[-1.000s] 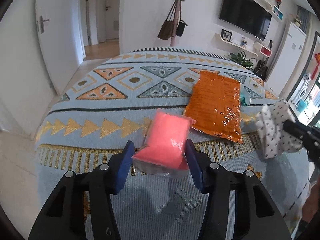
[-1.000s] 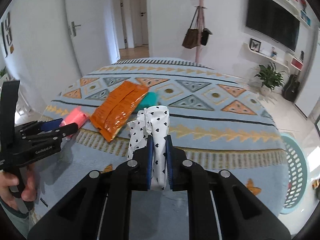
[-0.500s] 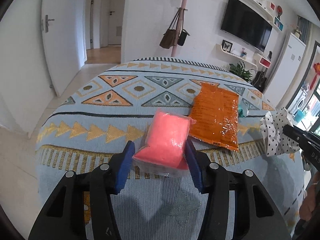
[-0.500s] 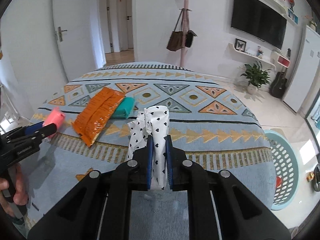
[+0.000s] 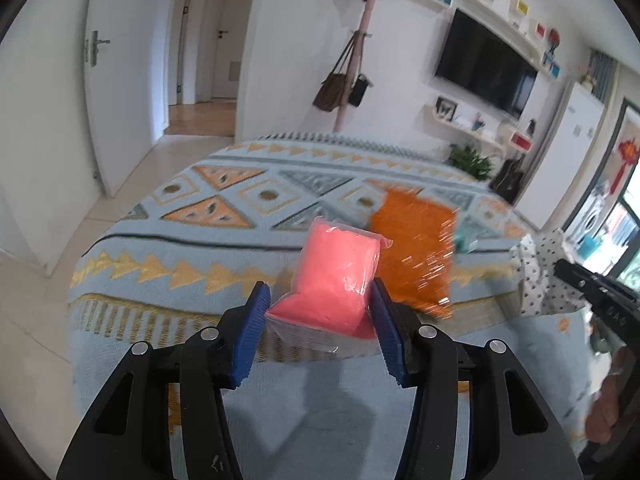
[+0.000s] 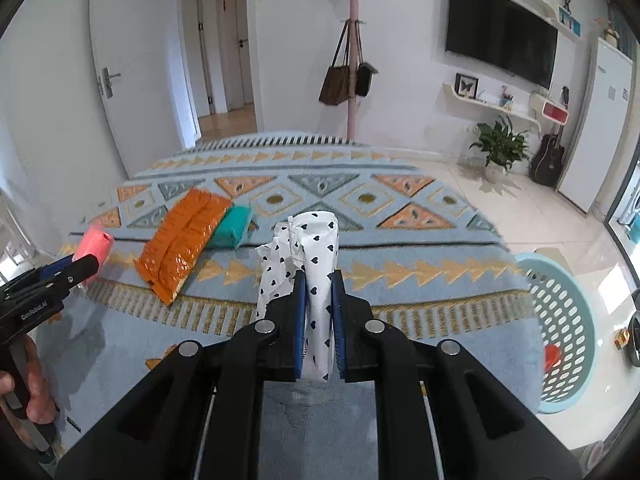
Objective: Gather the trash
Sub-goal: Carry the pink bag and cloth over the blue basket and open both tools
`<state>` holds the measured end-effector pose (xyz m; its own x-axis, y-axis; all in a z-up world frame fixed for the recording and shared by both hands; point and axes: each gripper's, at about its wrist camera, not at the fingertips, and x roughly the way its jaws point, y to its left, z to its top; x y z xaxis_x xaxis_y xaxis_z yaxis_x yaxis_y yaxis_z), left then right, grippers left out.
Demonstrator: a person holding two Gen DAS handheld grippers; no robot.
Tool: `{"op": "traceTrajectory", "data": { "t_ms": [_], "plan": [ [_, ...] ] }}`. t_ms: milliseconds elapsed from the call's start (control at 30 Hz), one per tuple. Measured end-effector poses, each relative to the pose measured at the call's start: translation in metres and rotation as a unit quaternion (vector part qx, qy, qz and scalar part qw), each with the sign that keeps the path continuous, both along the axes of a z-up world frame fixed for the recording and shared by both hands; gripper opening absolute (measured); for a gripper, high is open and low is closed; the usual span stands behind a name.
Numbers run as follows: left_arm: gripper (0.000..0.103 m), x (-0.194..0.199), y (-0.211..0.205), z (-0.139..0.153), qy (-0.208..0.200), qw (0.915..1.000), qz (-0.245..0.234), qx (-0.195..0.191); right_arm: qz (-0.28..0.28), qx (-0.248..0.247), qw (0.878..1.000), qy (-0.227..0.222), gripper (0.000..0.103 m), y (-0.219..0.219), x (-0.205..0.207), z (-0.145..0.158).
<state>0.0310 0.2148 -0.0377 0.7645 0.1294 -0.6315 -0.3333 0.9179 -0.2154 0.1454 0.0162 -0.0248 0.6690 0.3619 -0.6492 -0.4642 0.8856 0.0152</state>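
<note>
With the left tongs [image 5: 320,316] clamped on the pink packet [image 5: 340,276] and the right tongs [image 6: 319,312] pinched tight on the heart-print wrapper [image 6: 316,264] above the patterned tabletop [image 6: 400,240], each load should probably swing, grip unrelaxed, over the blue basket [image 6: 568,328] on the floor beside it before releasing.

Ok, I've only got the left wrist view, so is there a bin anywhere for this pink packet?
Observer: Yes. For the pink packet, the right wrist view shows a light blue basket on the floor, right of the patterned blanket.
Operator: Anything in it?
Observer: One red item lies inside. I can't tell what it is.
Operator: Is the right hand-held gripper actually clamping that spotted bag?
Observer: Yes. The right hand-held gripper is shut on the white heart-print bag, which stands upright between its fingers.
</note>
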Motion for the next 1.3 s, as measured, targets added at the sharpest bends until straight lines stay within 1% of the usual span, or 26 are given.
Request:
{"op": "traceTrajectory", "data": {
  "t_ms": [100, 200, 300, 400, 467, 600, 733, 867, 1033, 1067, 1100, 1133, 1200, 1300],
  "plan": [
    [0.049, 0.004, -0.019, 0.019, -0.02, 0.9996, -0.012, 0.013, -0.011, 0.002, 1.0, -0.02, 0.01, -0.012, -0.005, 0.014],
    [0.049, 0.012, -0.039, 0.036, -0.042, 0.9984, -0.035, 0.014, -0.03, 0.005, 0.999, -0.04, 0.01, -0.029, -0.009, 0.029],
    [0.049, 0.027, -0.072, 0.056, -0.062, 0.9953, -0.068, 0.03, -0.05, 0.008, 0.997, -0.058, 0.01, -0.048, -0.01, 0.041],
    [0.049, 0.045, -0.101, 0.072, -0.074, 0.9916, -0.099, 0.038, -0.083, 0.011, 0.993, -0.087, 0.01, -0.077, -0.013, 0.056],
    [0.049, 0.058, -0.122, 0.079, -0.078, 0.9892, -0.116, 0.044, -0.103, 0.016, 0.99, -0.096, 0.01, -0.097, -0.012, 0.061],
    [0.049, 0.083, -0.168, 0.09, -0.081, 0.9828, -0.153, 0.064, -0.148, 0.025, 0.983, -0.105, 0.01, -0.138, -0.005, 0.067],
    [0.049, 0.106, -0.214, 0.096, -0.09, 0.974, -0.192, 0.079, -0.191, 0.035, 0.976, -0.097, 0.01, -0.178, 0.012, 0.067],
    [0.049, 0.132, -0.26, 0.093, -0.087, 0.9651, -0.226, 0.1, -0.233, 0.037, 0.968, -0.083, 0.01, -0.211, 0.028, 0.058],
    [0.049, 0.169, -0.308, 0.074, -0.063, 0.9557, -0.269, 0.102, -0.278, 0.047, 0.959, -0.031, 0.01, -0.252, 0.054, 0.035],
    [0.049, 0.175, -0.316, 0.069, -0.059, 0.954, -0.272, 0.111, -0.285, 0.049, 0.957, -0.02, 0.01, -0.26, 0.06, 0.028],
    [0.049, 0.182, -0.329, 0.06, -0.052, 0.9515, -0.272, 0.134, -0.294, 0.049, 0.954, -0.01, 0.01, -0.266, 0.065, 0.02],
    [0.049, 0.187, -0.335, 0.055, -0.047, 0.9498, -0.274, 0.144, -0.3, 0.05, 0.953, -0.002, 0.01, -0.27, 0.069, 0.014],
    [0.049, 0.202, -0.35, 0.037, -0.022, 0.9447, -0.295, 0.141, -0.313, 0.05, 0.948, 0.022, 0.01, -0.28, 0.082, -0.006],
    [0.049, 0.221, -0.363, 0.014, 0.012, 0.9408, -0.314, 0.126, -0.325, 0.057, 0.942, 0.06, 0.01, -0.292, 0.098, -0.035]
  ]
}}
